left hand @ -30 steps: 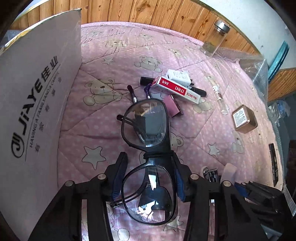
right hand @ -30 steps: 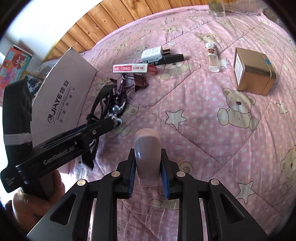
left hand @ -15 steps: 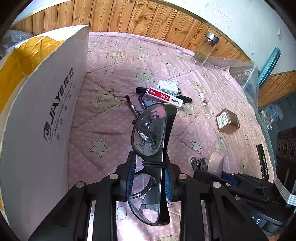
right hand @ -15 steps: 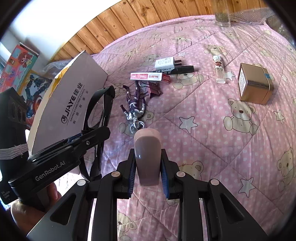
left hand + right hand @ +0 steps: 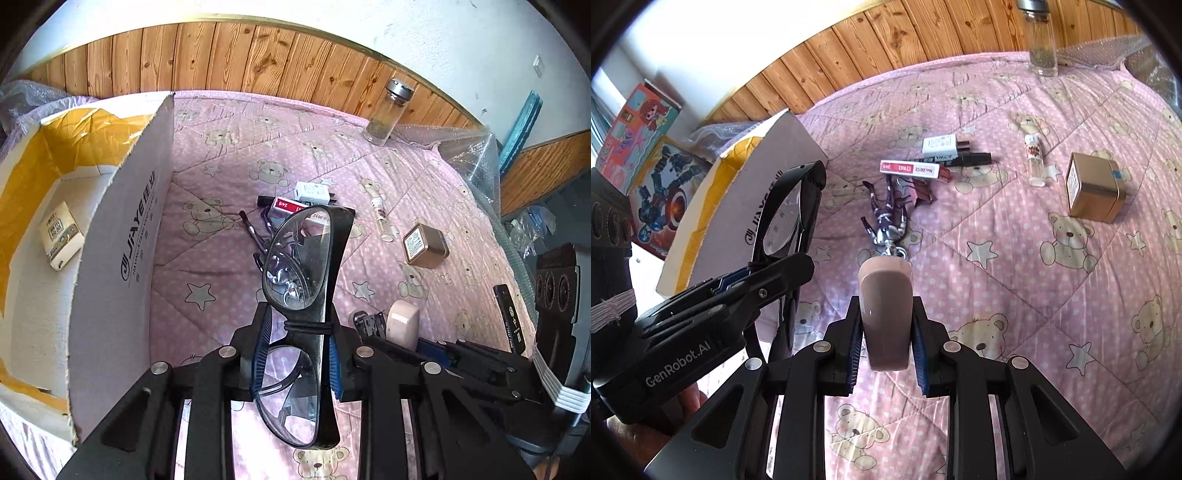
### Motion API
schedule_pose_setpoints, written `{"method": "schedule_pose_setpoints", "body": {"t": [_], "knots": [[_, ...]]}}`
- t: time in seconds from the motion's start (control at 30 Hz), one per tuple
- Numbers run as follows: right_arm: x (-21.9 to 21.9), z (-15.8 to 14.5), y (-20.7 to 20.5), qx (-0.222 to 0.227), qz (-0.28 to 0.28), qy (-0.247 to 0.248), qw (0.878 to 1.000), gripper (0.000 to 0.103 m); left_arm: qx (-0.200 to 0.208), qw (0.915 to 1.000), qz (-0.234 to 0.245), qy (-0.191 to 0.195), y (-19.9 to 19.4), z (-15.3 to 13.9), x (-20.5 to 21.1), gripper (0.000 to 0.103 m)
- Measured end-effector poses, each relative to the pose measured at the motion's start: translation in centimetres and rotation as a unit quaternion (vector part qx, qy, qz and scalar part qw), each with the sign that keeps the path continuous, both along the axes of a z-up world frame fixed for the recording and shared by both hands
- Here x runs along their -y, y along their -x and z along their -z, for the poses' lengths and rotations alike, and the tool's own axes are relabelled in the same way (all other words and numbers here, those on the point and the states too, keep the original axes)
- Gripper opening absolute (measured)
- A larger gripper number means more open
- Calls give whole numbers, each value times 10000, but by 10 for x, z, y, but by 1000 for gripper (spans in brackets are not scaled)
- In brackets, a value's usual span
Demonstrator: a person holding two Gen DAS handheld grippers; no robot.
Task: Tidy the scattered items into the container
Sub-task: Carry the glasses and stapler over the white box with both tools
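Observation:
My left gripper [image 5: 295, 325] is shut on the bridge of black-framed glasses [image 5: 301, 258], held on edge above the pink quilt, just right of the open cardboard box [image 5: 122, 236]. A small packet [image 5: 61, 234] lies inside the box. My right gripper [image 5: 885, 328] is shut on a pinkish-brown rounded case [image 5: 885, 317], raised over the quilt. In the right wrist view the left gripper [image 5: 757, 275] and its glasses [image 5: 786, 218] sit beside the box wall [image 5: 753, 173]. Scattered ahead are a purple figure keychain [image 5: 890, 218], a red-white box [image 5: 910, 169], a white charger [image 5: 940, 144] and a black marker [image 5: 964, 158].
A gold tin [image 5: 1095, 192], a small vial [image 5: 1035, 158] and a glass jar [image 5: 1039, 37] rest further right on the quilt. A black flat bar [image 5: 511, 317] lies near the bed's right edge. Bubble wrap [image 5: 469, 155] and wooden panelling [image 5: 258, 62] border the far side.
Both grippers have risen with their loads. The left gripper has turned the glasses on edge, and the box's inside has come into view.

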State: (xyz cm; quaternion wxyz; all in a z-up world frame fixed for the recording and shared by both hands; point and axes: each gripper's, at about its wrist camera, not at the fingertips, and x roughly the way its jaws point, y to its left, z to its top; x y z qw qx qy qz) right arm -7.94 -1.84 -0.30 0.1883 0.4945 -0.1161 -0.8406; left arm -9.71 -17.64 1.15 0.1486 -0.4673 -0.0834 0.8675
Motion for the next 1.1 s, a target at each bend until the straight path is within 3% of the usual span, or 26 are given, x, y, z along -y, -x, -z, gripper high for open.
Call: {"method": "schedule_pose_setpoints", "body": {"t": [0.6, 1.1], "knots": [[30, -48, -29, -425, -179, -109, 9989, 26, -405, 9987, 20, -297, -37, -52, 22, 28], [83, -95, -43, -867, -549, -193, 9945, 26, -771, 9946, -266, -645, -60, -91, 76, 28]]}}
